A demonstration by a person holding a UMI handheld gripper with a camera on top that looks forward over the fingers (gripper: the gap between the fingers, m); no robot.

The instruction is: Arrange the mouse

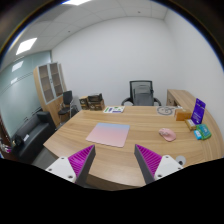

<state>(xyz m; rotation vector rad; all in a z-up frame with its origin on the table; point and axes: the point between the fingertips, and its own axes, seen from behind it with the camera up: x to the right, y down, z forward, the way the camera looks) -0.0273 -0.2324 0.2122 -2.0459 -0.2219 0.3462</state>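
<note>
In the gripper view, the tongs (113,163) hang above the near edge of a large wooden desk (150,125), and their two fingers stand apart with nothing between them; the purple pads (80,158) show on the inner faces. Beyond the fingers, near the middle of the desk, lies a flat pink mouse mat (108,134). The mouse (166,134), a small pink one, rests on the bare wood to the right of the mat, apart from it and well ahead of the right finger. Further right there is a purple box (198,110) standing upright and a greenish thing (201,131) beside it, maybe a packet, but it is too small to say. Behind the desk stands a black office chair (142,93), and a wooden cabinet (47,82) is at the left wall.
</note>
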